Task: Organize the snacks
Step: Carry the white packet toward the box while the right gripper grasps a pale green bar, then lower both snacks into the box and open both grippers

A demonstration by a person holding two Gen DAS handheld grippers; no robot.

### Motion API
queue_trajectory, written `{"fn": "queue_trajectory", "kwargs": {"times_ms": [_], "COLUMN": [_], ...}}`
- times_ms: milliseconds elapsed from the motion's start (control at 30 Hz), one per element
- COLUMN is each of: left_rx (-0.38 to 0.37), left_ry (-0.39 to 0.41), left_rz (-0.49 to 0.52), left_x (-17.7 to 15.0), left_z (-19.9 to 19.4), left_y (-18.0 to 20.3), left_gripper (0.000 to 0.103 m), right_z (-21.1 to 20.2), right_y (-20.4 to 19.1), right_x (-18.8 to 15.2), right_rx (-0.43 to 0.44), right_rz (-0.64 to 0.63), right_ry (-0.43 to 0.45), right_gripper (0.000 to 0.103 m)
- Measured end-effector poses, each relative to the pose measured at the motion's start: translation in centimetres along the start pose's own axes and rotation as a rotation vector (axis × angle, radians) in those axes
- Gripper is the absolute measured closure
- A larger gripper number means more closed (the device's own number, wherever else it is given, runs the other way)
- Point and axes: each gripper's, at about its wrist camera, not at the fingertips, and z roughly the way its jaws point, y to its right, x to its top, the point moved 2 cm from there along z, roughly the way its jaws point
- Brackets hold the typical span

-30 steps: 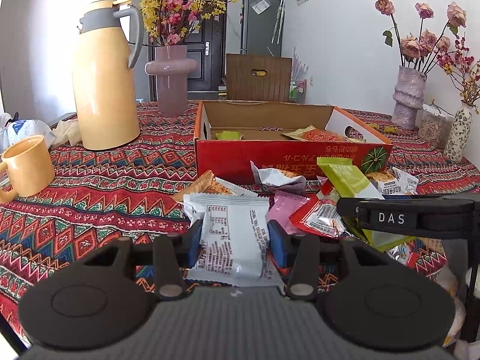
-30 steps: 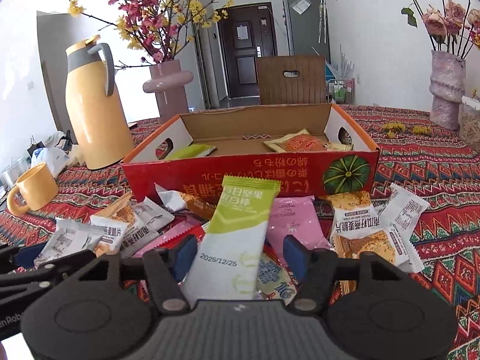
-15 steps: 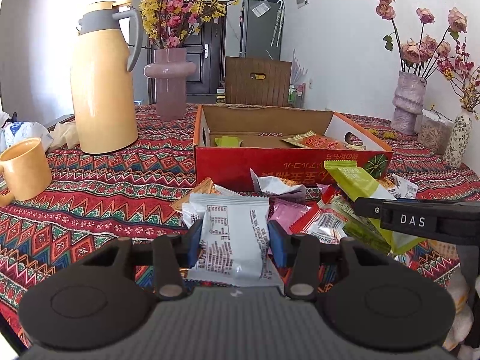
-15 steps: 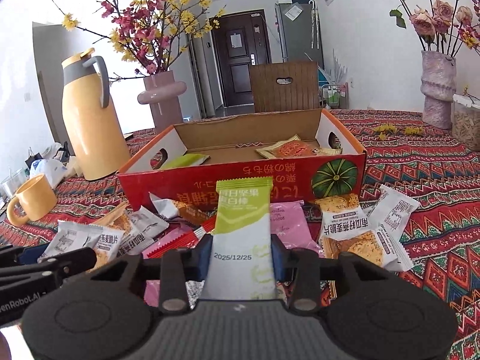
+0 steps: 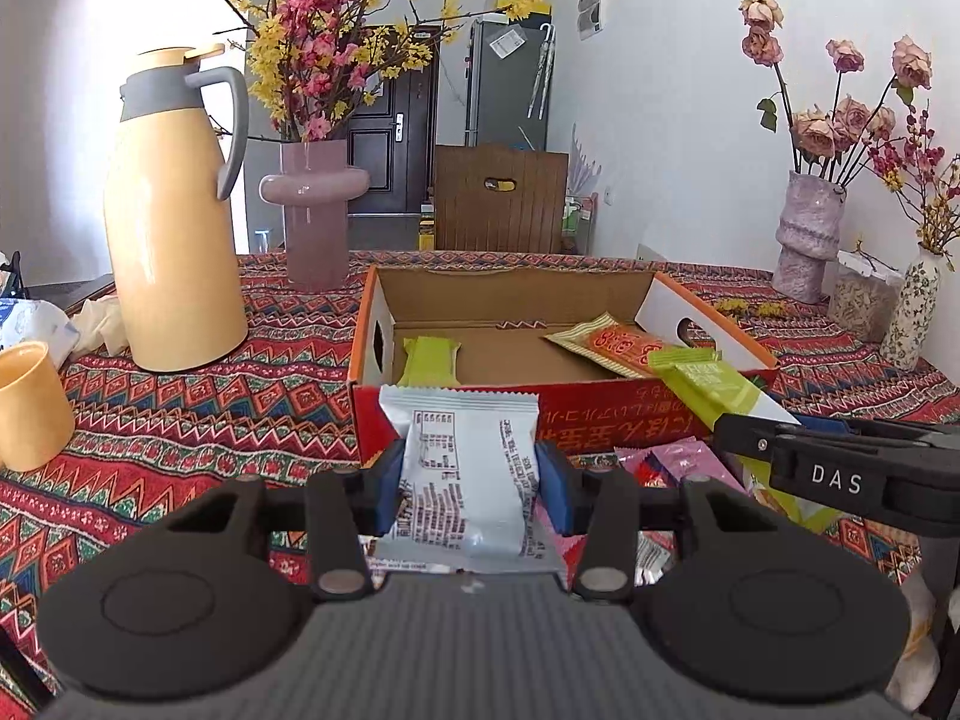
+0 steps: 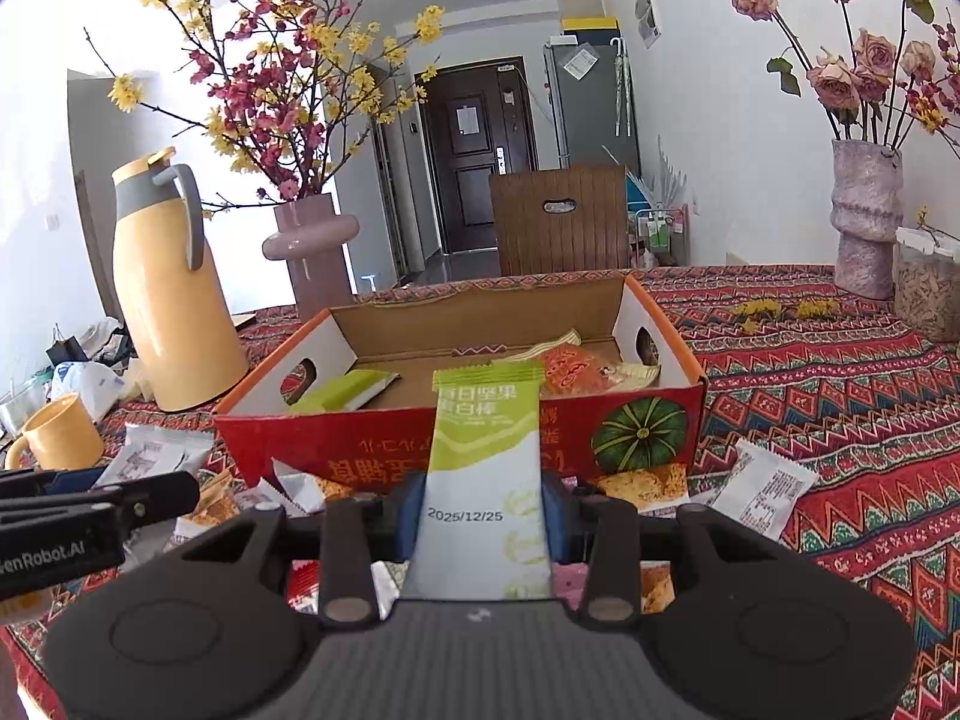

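Note:
My left gripper is shut on a white snack packet and holds it up in front of the red cardboard box. My right gripper is shut on a green and white bar packet, raised before the same box; this bar also shows in the left wrist view. The box holds a green packet at its left and an orange packet at its right. Several loose snack packets lie on the patterned tablecloth in front of the box.
A yellow thermos jug and a yellow mug stand at the left. A pink vase with blossom branches stands behind the box. A grey vase of roses and a small flowered vase stand at the right.
Both grippers have lifted their packets off the table and moved toward the box. The right gripper closed on the green and white bar.

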Motion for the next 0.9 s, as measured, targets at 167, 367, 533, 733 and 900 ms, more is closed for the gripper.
{"fn": "queue_trajectory", "kwargs": {"times_ms": [167,367,533,733,900], "left_rx": [-0.003,0.004,0.015,0.029,0.042], "left_ry": [0.006,0.013,0.011,0.011,0.007], "left_rz": [-0.007,-0.001,-0.004,-0.007,-0.011], "left_x": [1.6,3.4,5.0,6.7,7.8], "left_z": [1.5,3.3,5.2,7.5,9.8], "left_y": [0.3,0.5,0.5,0.6,0.8], "left_gripper": [0.057,0.057,0.057,0.057,0.057], "right_z": [1.1,2.1,3.4,6.1,9.2], "right_y": [0.5,0.8,1.0,1.4,1.5], "right_x": [1.7,3.3,5.1,7.3,8.7], "right_rx": [0.001,0.006,0.0,-0.005,-0.015], "right_rz": [-0.006,-0.012,-0.021,-0.016,-0.006], "right_ry": [0.026,0.052,0.075,0.074,0.051], "right_gripper": [0.064,0.065,0.065,0.065,0.065]}}
